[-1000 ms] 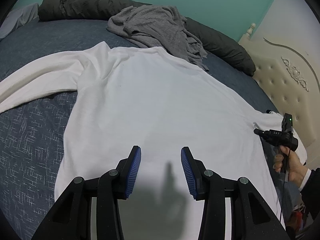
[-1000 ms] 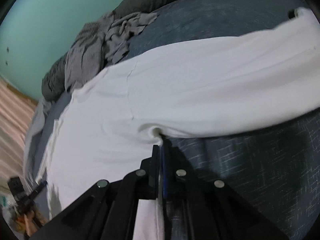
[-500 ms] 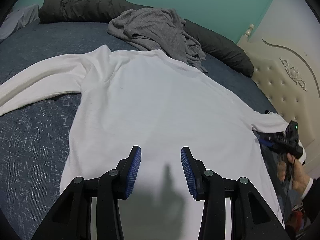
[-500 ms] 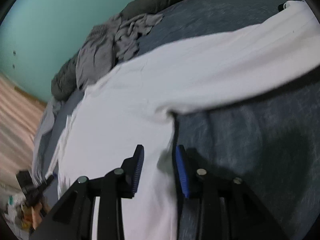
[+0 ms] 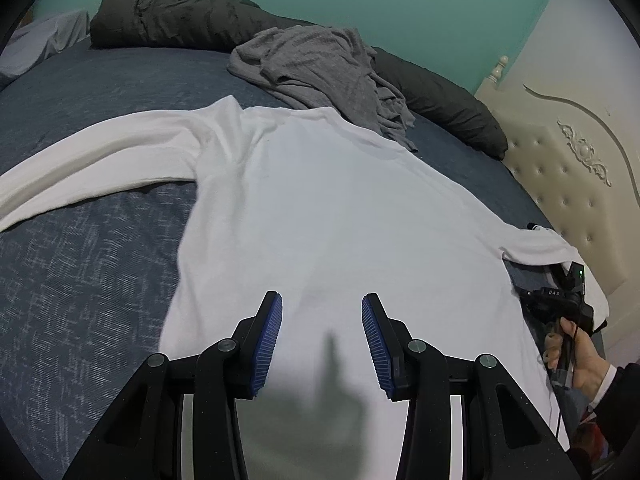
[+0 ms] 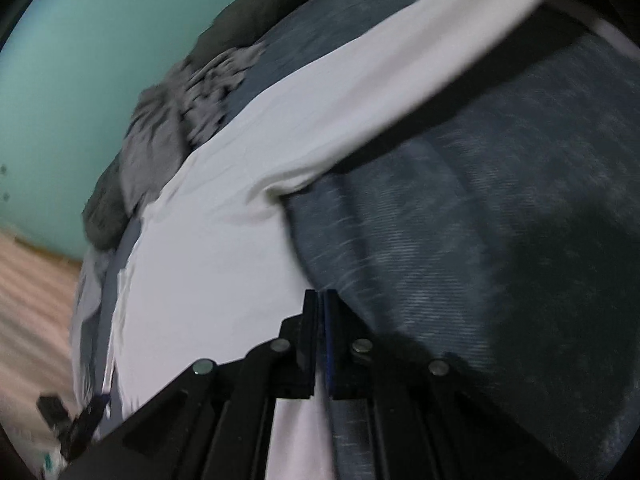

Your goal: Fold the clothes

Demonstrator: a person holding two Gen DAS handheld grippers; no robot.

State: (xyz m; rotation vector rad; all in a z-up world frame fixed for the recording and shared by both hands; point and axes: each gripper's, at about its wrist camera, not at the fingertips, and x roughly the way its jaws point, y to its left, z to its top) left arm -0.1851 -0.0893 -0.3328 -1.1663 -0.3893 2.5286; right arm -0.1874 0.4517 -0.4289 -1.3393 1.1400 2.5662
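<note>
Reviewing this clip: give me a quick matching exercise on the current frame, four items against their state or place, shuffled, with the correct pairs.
Items:
1. white long-sleeved shirt
2. grey garment
3. left gripper
4. right gripper

States or places:
A. crumpled in a heap beyond the shirt's collar
B. open, above the lower part of the shirt
C. spread flat on the blue bedspread, sleeves out
D. jaws together at the shirt's side edge

Pairs: 1-C, 2-A, 3-B, 4-D. The right wrist view is blurred, so it does not show whether cloth is pinched.
</note>
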